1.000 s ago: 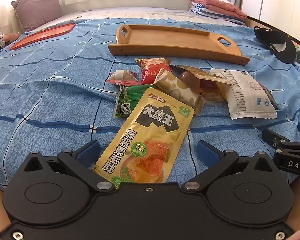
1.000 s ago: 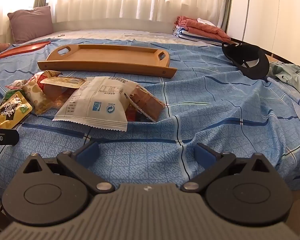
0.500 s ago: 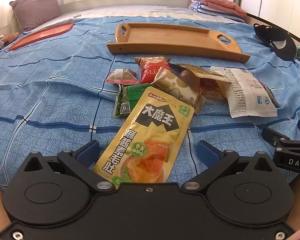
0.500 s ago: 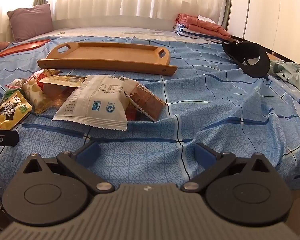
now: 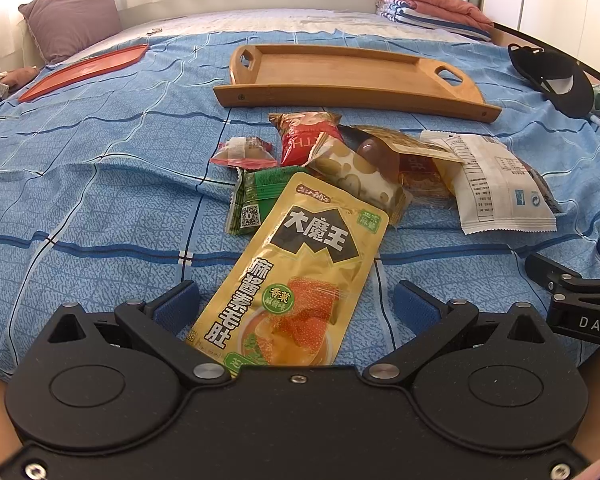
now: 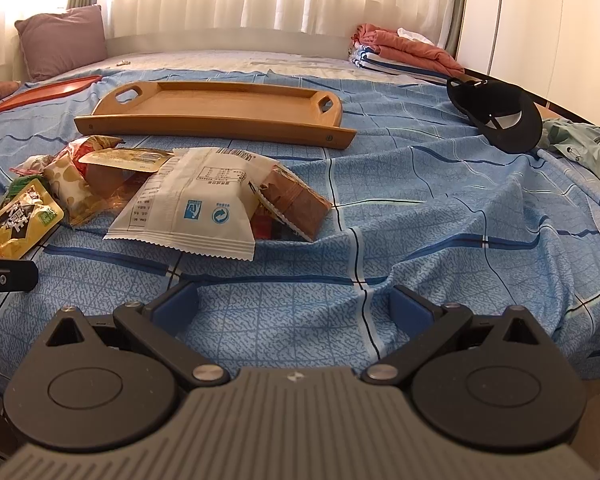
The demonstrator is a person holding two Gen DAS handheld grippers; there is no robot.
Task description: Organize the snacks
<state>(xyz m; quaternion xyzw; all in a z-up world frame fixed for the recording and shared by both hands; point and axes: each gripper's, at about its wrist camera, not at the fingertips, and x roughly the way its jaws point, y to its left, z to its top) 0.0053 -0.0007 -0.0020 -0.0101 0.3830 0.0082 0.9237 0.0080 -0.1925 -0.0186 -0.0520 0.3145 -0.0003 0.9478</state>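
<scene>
Both grippers wide open over the bedspread, nothing held.

My left gripper [image 5: 296, 300] has its jaws spread wide, straddling the near end of the yellow pouch [image 5: 296, 272] at lower centre without pinching it; whether the blue pads touch it I cannot tell. My right gripper [image 6: 294, 304] is equally wide, over bare blue bedspread [image 6: 440, 208], with open cloth to the right. The snack pile sits mid-frame left: white packet [image 6: 188, 204] lying over a brown packet [image 6: 296, 200]. The wooden tray [image 6: 220, 114] lies empty just beyond the pile. A black cap [image 6: 496, 116] is at upper right.
</scene>
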